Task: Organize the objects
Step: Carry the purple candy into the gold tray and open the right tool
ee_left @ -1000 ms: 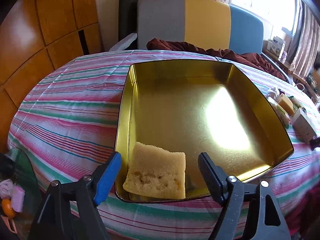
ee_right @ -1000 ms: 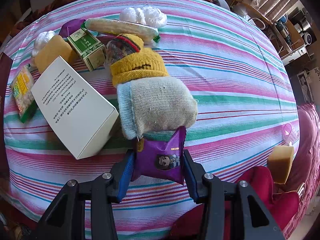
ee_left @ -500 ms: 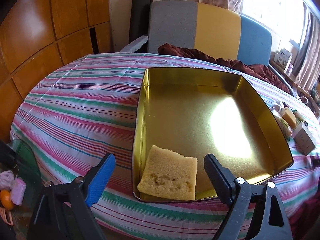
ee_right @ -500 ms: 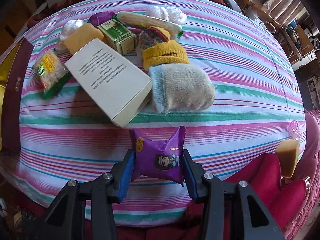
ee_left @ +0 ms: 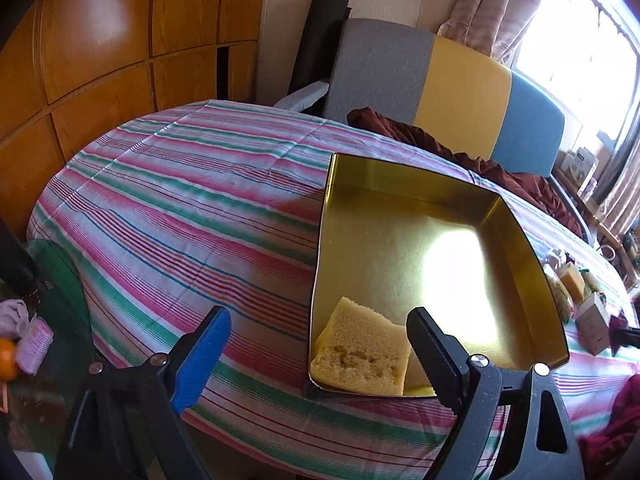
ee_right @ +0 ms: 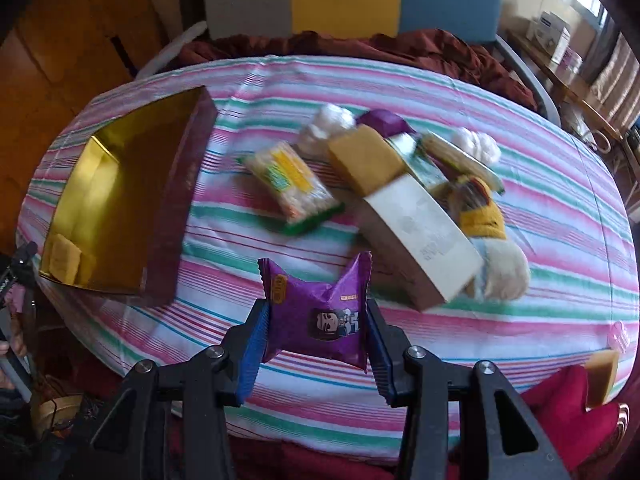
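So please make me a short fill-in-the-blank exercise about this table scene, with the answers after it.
1. The right claw is shut on a ____ snack packet.
2. The only thing lying inside the gold tin is a yellow ____.
3. The left claw is open and holds ____.
4. The cloth on the table has a ____ pattern.

Answers: purple; sponge; nothing; striped

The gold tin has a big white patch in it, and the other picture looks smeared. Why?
Left wrist view: window light glares off the tin's shiny floor. Right wrist view: motion blur smears the table items, while the held purple packet stays sharp.
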